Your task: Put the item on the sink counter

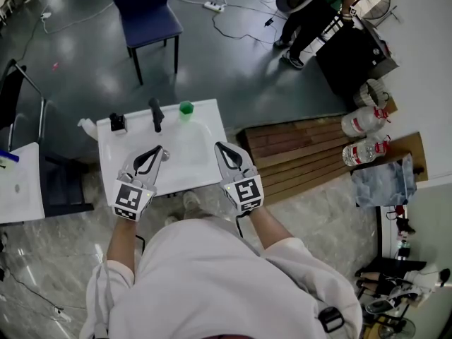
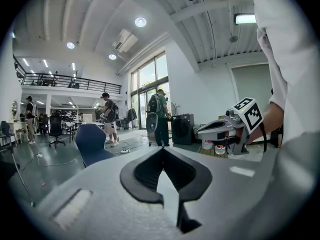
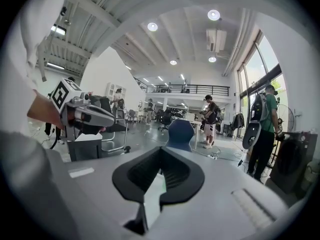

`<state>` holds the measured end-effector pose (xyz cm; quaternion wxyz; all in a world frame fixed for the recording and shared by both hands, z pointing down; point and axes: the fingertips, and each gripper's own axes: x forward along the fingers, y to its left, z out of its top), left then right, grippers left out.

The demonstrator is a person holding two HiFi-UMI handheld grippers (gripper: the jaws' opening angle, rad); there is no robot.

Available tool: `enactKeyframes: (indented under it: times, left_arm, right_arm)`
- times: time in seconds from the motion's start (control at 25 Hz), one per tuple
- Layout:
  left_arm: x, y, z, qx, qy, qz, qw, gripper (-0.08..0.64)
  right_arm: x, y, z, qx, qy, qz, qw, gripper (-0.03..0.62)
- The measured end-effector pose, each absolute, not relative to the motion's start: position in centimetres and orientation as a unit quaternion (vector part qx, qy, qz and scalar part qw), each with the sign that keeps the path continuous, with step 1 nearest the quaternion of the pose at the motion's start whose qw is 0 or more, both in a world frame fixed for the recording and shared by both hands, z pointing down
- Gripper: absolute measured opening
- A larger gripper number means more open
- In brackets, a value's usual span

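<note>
We hold both tongs over the front of the white sink [image 1: 185, 162], on our side of the black faucet [image 1: 156, 113]. The left tongs [image 1: 157, 154] are pressed together with nothing between them, and their own view shows the tips meeting on open air [image 2: 161, 152]. The right tongs [image 1: 219, 148] are closed just as tight and just as empty [image 3: 160, 152].

The likeliest item is the green cup [image 1: 186, 107]. It stands upright on the tabletop [image 1: 136, 123], the sink's rear ledge, just to the right of the faucet. A small black object [image 1: 118, 123] sits on the same ledge, left of the faucet. We cannot tell from here whether the cup is already where it belongs or has yet to be handled.

If the cup is to be moved, we judge the right tongs the better choice, since they are on the cup's side of the faucet. We should spread them wide before going forward, not at the cup. It is best to come in to the right of the faucet so that the spout is not knocked. We grip the cup's wall squarely, low enough that it does not tip, and keep it upright. We set it on flat ledge beside the faucet, clear of the basin's slope, and open the tongs only once its base rests fully.
</note>
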<state>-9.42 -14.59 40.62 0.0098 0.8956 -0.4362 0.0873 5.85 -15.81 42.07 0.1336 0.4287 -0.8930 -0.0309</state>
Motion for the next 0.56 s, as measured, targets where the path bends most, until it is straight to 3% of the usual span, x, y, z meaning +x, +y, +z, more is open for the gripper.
enactKeyframes:
  times: [0.56]
  left_arm:
    - [-9.30,-15.36,40.92,0.896,-0.435,0.089,0.011,0.006]
  right_arm:
    - [6.06,-16.66,42.22,0.431,-0.892,-0.027,0.132,0.003]
